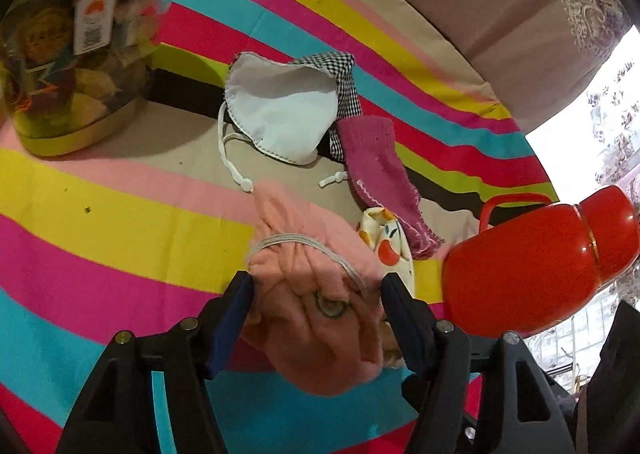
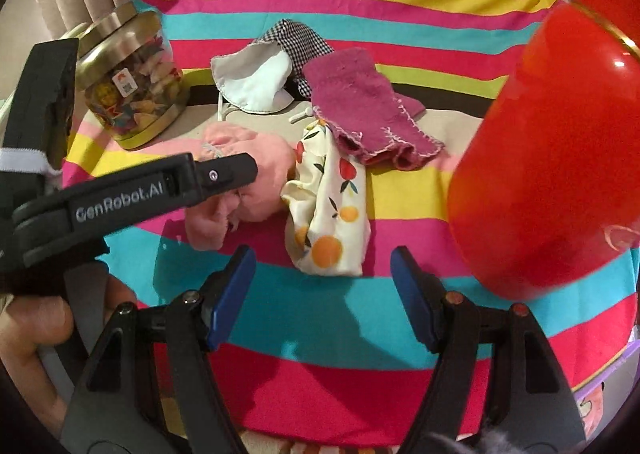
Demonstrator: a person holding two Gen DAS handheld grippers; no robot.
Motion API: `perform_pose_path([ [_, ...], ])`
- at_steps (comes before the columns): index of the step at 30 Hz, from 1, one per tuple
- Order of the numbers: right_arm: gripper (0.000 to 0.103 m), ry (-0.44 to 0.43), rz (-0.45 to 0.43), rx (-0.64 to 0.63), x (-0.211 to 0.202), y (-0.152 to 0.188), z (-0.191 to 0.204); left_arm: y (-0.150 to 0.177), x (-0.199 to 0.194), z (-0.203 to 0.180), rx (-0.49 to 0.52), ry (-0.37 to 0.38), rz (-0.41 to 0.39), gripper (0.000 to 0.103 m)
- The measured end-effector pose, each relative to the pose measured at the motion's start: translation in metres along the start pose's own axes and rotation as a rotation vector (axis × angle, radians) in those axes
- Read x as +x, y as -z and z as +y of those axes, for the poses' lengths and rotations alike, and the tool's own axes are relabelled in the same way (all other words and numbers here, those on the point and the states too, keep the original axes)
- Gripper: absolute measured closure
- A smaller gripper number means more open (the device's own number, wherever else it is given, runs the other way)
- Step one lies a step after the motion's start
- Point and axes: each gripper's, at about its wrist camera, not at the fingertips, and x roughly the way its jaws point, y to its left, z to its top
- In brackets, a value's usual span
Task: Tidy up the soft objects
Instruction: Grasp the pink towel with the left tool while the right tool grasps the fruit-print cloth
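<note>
A pink cloth [image 1: 316, 294] with a white elastic band lies bunched on the striped tablecloth [image 1: 120, 221]. My left gripper [image 1: 317, 280] is open around it, and the cloth rests loosely in the gap without being squeezed. In the right wrist view one left finger [image 2: 228, 173] reaches over this pink cloth [image 2: 264, 189]. A fruit-print cloth [image 2: 328, 213] lies right beside it. Behind them are a magenta knitted cloth [image 2: 360, 105], a white face mask [image 2: 256, 81] and a checked cloth [image 2: 296, 37]. My right gripper [image 2: 323, 256] hangs open and empty just in front of the fruit-print cloth.
A red flask [image 2: 552, 173] with a handle stands close on the right, beside my right gripper. A clear jar with gold rims [image 2: 136, 81], full of colourful pieces, sits at the back left. Beige curtains [image 1: 500, 13] hang behind the table. A hand [image 2: 36, 330] holds the left gripper.
</note>
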Motion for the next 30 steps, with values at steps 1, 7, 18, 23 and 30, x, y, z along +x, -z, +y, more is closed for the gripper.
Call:
perform_pose_path([
  [1, 0.03, -0.001, 0.004, -0.001, 0.003, -0.001, 0.0, 0.0, 0.003, -0.001, 0.019, -0.007, 0.002, 0.036],
  [7, 0.03, -0.008, 0.029, 0.004, 0.023, -0.008, -0.002, 0.0, 0.009, 0.004, 0.048, -0.001, 0.001, 0.061],
  [18, 0.03, 0.034, 0.039, -0.007, 0.044, -0.021, 0.009, -0.006, -0.019, 0.024, -0.015, -0.058, -0.128, 0.07],
  [23, 0.03, 0.073, 0.055, -0.021, 0.056, -0.025, 0.014, -0.004, -0.018, 0.03, -0.029, -0.061, -0.131, 0.07],
  [30, 0.046, 0.092, 0.029, -0.021, 0.058, -0.026, 0.014, 0.0, -0.019, 0.028, -0.026, -0.062, -0.135, 0.071],
])
